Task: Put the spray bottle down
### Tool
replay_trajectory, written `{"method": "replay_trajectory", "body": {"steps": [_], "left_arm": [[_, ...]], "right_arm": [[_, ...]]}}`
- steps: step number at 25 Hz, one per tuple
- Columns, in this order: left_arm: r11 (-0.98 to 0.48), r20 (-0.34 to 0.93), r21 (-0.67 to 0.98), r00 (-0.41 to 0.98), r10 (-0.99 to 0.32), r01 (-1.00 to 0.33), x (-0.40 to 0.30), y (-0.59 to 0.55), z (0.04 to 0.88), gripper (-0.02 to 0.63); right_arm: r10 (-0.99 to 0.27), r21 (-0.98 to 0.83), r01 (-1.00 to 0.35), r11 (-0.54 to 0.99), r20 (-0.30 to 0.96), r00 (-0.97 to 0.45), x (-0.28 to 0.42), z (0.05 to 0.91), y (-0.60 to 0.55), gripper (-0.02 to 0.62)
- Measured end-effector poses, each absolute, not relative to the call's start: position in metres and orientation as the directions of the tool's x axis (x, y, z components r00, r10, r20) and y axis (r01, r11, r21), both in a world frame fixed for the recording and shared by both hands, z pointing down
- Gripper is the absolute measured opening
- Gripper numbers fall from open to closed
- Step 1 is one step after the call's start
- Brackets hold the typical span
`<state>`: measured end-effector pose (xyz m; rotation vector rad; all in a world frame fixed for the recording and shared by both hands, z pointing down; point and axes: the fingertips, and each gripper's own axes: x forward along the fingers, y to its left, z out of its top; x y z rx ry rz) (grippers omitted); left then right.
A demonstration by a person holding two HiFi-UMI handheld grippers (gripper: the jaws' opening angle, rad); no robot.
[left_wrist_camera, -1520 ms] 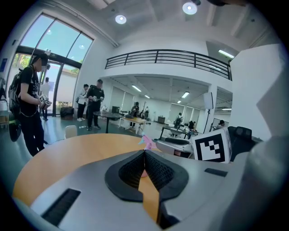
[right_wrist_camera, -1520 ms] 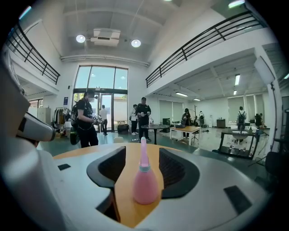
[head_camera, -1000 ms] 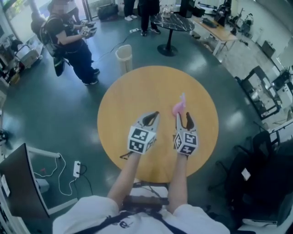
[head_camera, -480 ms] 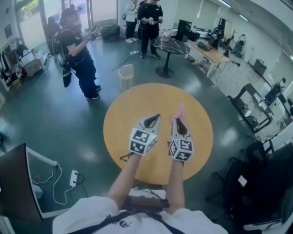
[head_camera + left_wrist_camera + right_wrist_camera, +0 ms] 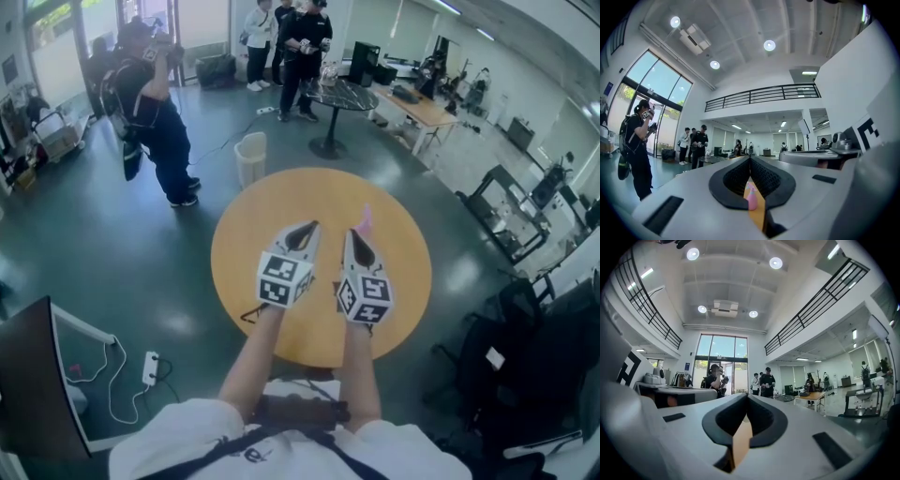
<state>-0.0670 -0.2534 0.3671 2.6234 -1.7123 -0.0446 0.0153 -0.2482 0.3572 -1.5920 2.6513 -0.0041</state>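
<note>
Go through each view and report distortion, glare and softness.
Head view: fisheye bows the room around the round tan wooden table; pale sheen patches lie on the glossy dark green floor. Left gripper view: black circular vignette, round ceiling lights blown white, small pink spray bottle soft-edged. Right gripper view: same vignette, black balcony railing curved, tall glass window bright.

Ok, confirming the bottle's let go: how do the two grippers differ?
The right gripper points close beside the pink spray bottle; the left gripper is farther off to its left. Past the left gripper's jaws the bottle shows; past the right's, only table. Both are shut and empty.
</note>
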Motion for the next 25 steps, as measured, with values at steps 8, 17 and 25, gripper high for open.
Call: {"method": "replay_trajectory", "body": {"steps": [8,17,25], "left_arm": [[-0.403,-0.046,0.022,0.402,-0.915,-0.915,-0.067,-0.252,0.356,0.012],[-0.399,-0.045,0.007,0.398,-0.916,-0.917,-0.075,-0.252,0.355,0.012],[-0.418,-0.026,0.014,0.418,-0.908,-0.908,-0.067,-0.251,0.357,0.012]], "right_arm": [[-0.874,-0.022,-0.875,0.483,-0.059,-0.482,0.007,0.345,-0.241,0.017],[-0.878,-0.044,-0.877,0.478,-0.068,-0.475,0.002,0.340,-0.240,0.017],[-0.881,-0.052,-0.880,0.473,-0.063,-0.470,0.004,0.341,-0.239,0.017]]}}
